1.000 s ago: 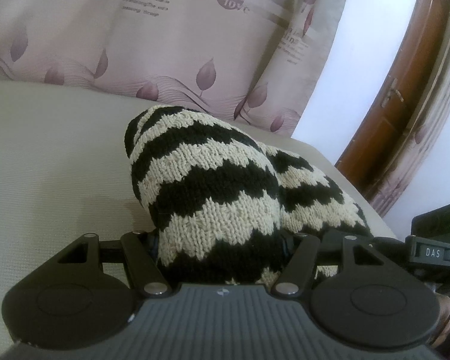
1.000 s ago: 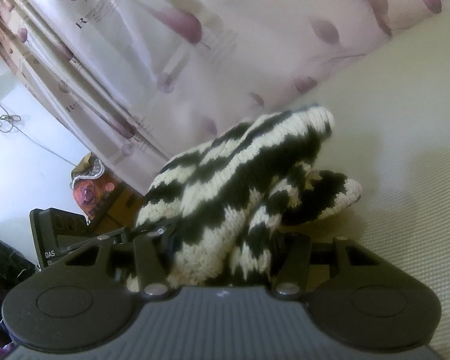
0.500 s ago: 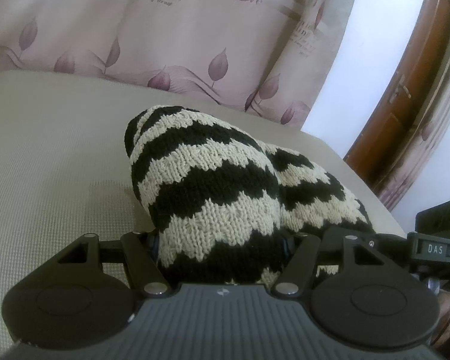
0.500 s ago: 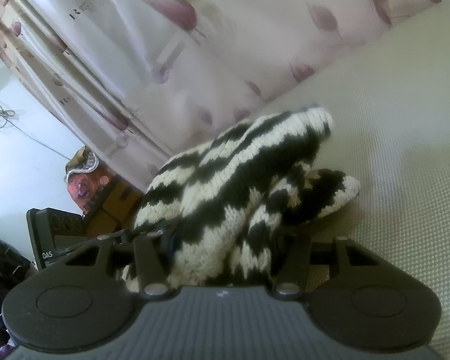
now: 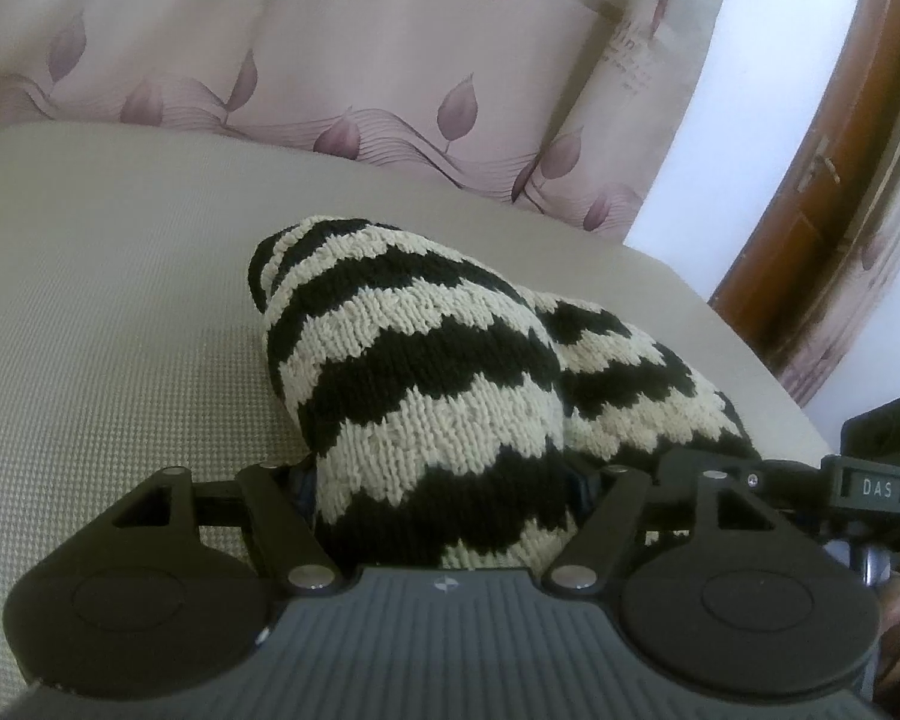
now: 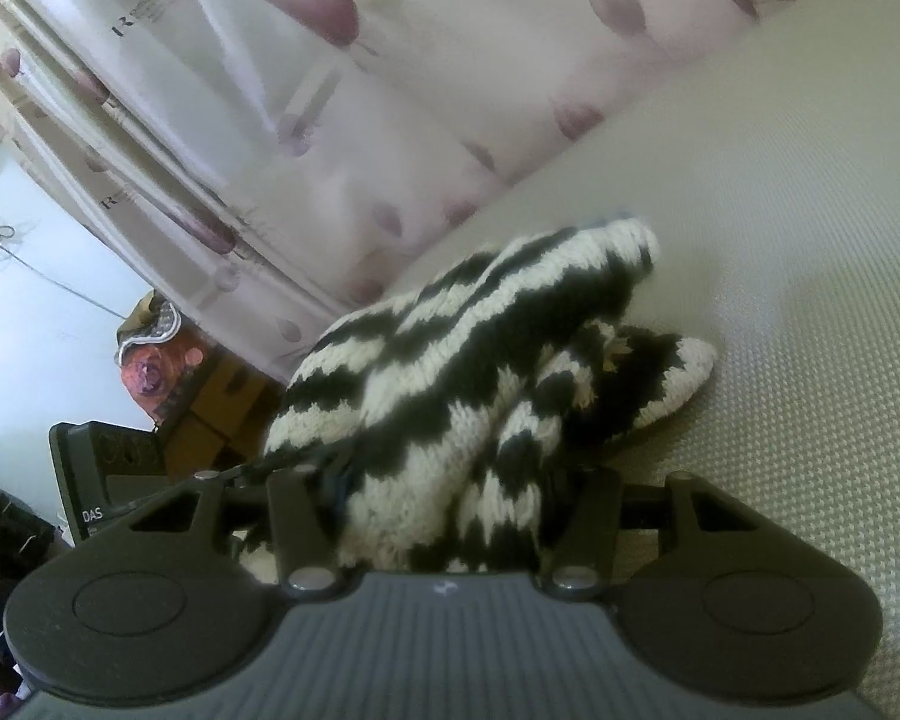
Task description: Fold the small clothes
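Note:
A small black-and-cream zigzag knitted garment (image 5: 426, 396) is bunched between the jaws of my left gripper (image 5: 444, 480), which is shut on it; its far end hangs over the beige mesh surface (image 5: 120, 312). In the right wrist view the same knit (image 6: 450, 396) is clamped in my right gripper (image 6: 444, 498), with a folded part and a cuff (image 6: 684, 378) drooping toward the surface (image 6: 810, 276). Each gripper shows at the edge of the other's view, the right one (image 5: 876, 480) and the left one (image 6: 108, 480). Fingertips are hidden by the knit.
A pale curtain with purple leaves (image 5: 390, 60) hangs behind the surface's far edge. A brown wooden door (image 5: 822, 192) stands at the right. In the right wrist view, cardboard boxes (image 6: 210, 396) and a white wall with a cable sit beyond the surface's left edge.
Both grippers keep the knit clamped and have tipped downward and nearer the surface: the curtain has slid up in both views and more beige surface shows.

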The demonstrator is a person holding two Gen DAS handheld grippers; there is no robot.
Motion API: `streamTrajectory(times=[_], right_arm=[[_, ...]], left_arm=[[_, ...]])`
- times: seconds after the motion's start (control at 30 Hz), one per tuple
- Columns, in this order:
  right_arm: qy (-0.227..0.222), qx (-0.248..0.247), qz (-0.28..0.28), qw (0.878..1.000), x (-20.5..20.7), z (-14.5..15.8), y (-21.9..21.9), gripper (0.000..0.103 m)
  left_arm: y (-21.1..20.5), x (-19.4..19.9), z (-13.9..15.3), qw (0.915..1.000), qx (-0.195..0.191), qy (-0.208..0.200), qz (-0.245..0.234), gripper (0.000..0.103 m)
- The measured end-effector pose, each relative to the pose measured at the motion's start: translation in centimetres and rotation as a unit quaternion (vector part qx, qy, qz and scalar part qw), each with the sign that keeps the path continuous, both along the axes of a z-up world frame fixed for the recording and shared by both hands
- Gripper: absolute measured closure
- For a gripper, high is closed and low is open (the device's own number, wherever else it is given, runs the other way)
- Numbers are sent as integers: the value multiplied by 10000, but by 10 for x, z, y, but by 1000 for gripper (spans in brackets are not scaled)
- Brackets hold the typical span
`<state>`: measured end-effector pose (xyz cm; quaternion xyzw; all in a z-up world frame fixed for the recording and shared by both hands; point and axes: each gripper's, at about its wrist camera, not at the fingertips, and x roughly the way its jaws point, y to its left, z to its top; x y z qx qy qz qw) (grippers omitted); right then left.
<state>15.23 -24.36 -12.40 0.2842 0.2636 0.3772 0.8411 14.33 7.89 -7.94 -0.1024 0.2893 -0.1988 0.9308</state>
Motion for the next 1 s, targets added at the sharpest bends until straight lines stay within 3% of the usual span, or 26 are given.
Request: streamTrajectory(times=[0.33, 0.5, 0.63, 0.77, 0.9, 1.0], right_arm=[[22, -171, -123, 9998, 2, -13, -5, 49], [-170, -458, -247, 9985, -3, -12, -2, 39], [-542, -741, -458, 9947, -16, -5, 3, 38], [-1211, -1088, -988, 9817, -46, 6, 12, 38], [-1752, -1255, -1675, 9620, -82, 12, 15, 22], [-2057, -1382, -2088, 9460, -104, 14, 16, 17]], left_arm=[[-6, -4, -4, 9996, 171, -139, 194, 21], [-11, -9, -3, 9977, 410, -325, 434, 8], [-17, -21, 1, 9935, 641, -649, 681, 3], [-23, -40, 6, 9838, 950, -1072, 1074, 0], [-32, -57, 12, 9724, 1193, -1427, 1407, 0], [-37, -71, 18, 9621, 1243, -1698, 1734, 0]])
